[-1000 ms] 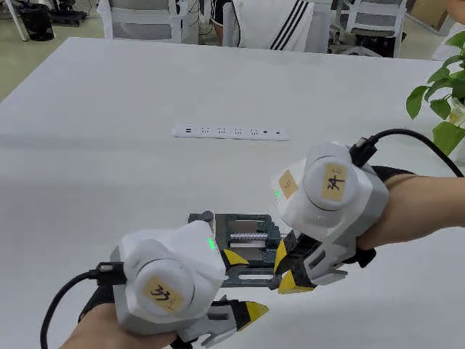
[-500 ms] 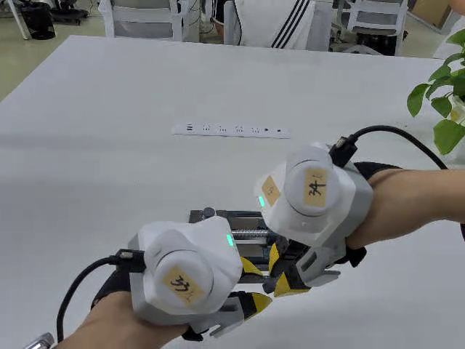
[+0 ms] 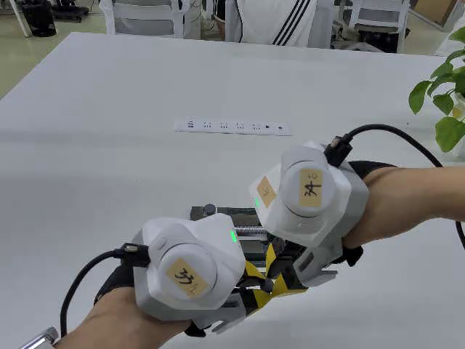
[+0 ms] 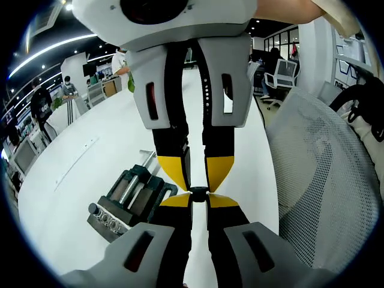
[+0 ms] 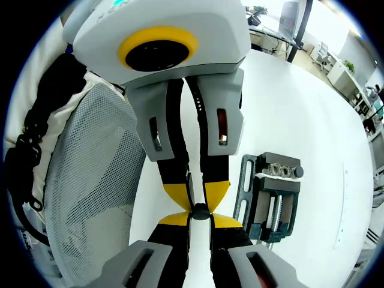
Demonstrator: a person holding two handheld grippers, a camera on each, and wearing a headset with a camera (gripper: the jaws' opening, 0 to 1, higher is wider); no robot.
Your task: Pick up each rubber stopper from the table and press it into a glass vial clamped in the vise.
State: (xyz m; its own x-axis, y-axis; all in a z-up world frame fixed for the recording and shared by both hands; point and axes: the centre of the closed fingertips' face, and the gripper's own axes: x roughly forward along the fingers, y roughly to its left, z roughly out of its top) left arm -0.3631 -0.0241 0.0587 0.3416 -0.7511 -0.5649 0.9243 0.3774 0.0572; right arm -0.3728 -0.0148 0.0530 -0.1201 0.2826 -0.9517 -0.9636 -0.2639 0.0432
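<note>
**One stopper, two grippers on it**

Quick count: two grippers, one stopper, one vise. Left gripper (image 4: pixel 198 203) and right gripper (image 5: pixel 198 221) nose to nose low over the table (image 3: pixel 109 145). Jaws of each squeezed narrow onto the same little dark stopper (image 5: pixel 200 210) right where the yellow tips meet. Can't tell which of the two really bears it.

So, stopper location: looks lifted off the table, pinched between the four tips, just beside the vise (image 5: pixel 271 207) and not touching it. Vise flat on the table, screw showing between its blocks. Row of small round tops (image 5: pixel 282 172) at one end of it. Looks like three, but too small to call them vials for sure.

Other stuff: one white power strip (image 3: pixel 232 127) further back on the table, well apart from the vise. One leafy plant (image 3: pixel 443 94) at the right edge. One mesh chair (image 4: pixel 324 198) close by the table edge.
</note>
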